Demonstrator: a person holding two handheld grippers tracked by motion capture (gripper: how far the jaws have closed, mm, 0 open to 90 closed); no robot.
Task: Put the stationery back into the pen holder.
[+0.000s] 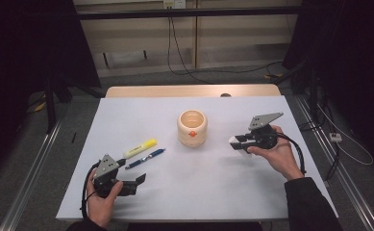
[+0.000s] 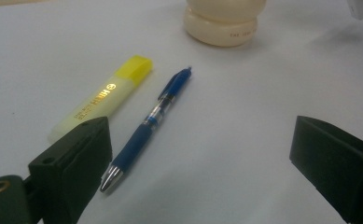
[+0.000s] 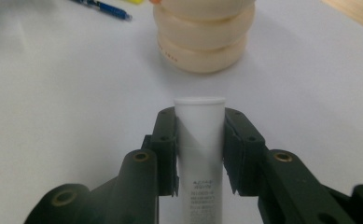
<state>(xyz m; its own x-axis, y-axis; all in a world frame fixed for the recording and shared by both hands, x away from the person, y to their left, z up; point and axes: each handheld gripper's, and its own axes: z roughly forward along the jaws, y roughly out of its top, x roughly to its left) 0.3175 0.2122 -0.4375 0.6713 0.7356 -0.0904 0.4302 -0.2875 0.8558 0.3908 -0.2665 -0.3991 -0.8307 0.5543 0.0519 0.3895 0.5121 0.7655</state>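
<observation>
while both hands hold level over the table, the work reads so:
step: white tube (image 3: 200, 140) carried toward the cream pot (image 1: 192, 128), centre table.
next move: lift, tip the tube upright over the pot's mouth, i'd judge.
right gripper (image 1: 237, 141): jaws clamped on the tube, right of the pot.
left gripper (image 1: 137, 182): jaws wide apart, holding nothing, near the blue pen (image 2: 147, 126) and yellow highlighter (image 2: 102, 97).

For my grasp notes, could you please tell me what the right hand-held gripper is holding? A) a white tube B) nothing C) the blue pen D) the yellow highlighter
A: in the right gripper view the right hand-held gripper has both jaws pressed against a white tube, while the blue pen and yellow highlighter lie on the table.
</observation>
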